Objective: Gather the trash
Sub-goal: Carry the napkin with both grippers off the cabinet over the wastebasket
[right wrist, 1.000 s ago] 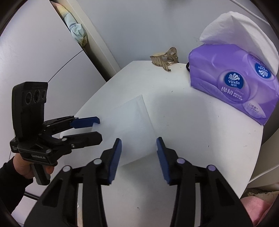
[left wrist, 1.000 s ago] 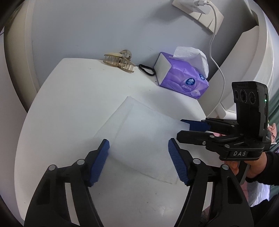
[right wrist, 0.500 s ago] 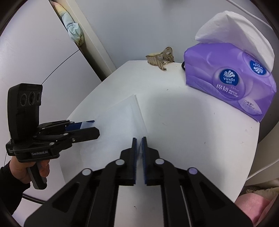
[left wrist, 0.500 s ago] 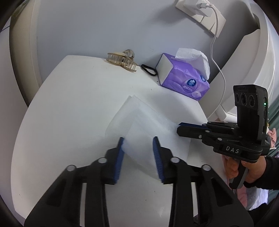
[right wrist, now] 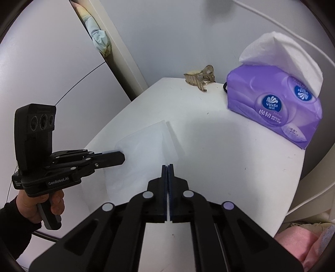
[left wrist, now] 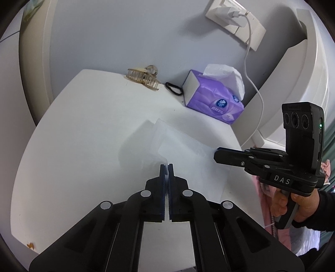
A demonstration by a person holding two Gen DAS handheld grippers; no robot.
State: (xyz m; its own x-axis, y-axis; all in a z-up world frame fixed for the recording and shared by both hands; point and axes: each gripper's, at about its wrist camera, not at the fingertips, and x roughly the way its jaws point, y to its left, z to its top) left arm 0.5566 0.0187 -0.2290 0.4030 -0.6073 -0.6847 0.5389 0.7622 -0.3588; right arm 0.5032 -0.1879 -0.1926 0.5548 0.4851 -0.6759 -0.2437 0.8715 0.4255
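Note:
A thin white tissue sheet (left wrist: 184,150) lies on the round white table (left wrist: 73,146), its near part raised and buckled. My left gripper (left wrist: 166,165) is shut on the sheet's near left edge, with a sliver of paper showing between the blue pads. In the right wrist view the same sheet (right wrist: 144,150) runs from the left gripper (right wrist: 122,156) across to my right gripper (right wrist: 167,166), which is shut on the near right corner. From the left wrist view the right gripper (left wrist: 215,153) comes in from the right, held by a hand in a dark sleeve.
A purple tissue pack (left wrist: 213,98) stands at the back right against the wall. Beside it lie a black hair tie (left wrist: 173,89) and a beige hair claw (left wrist: 143,78). A white charger cable (left wrist: 255,87) hangs from a wall socket (left wrist: 234,18). Pink cloth (right wrist: 293,240) lies past the table's right edge.
Both grippers went from open to shut, each pinching an edge of the tissue. The sheet, flat before, now buckles and lifts at its near side.

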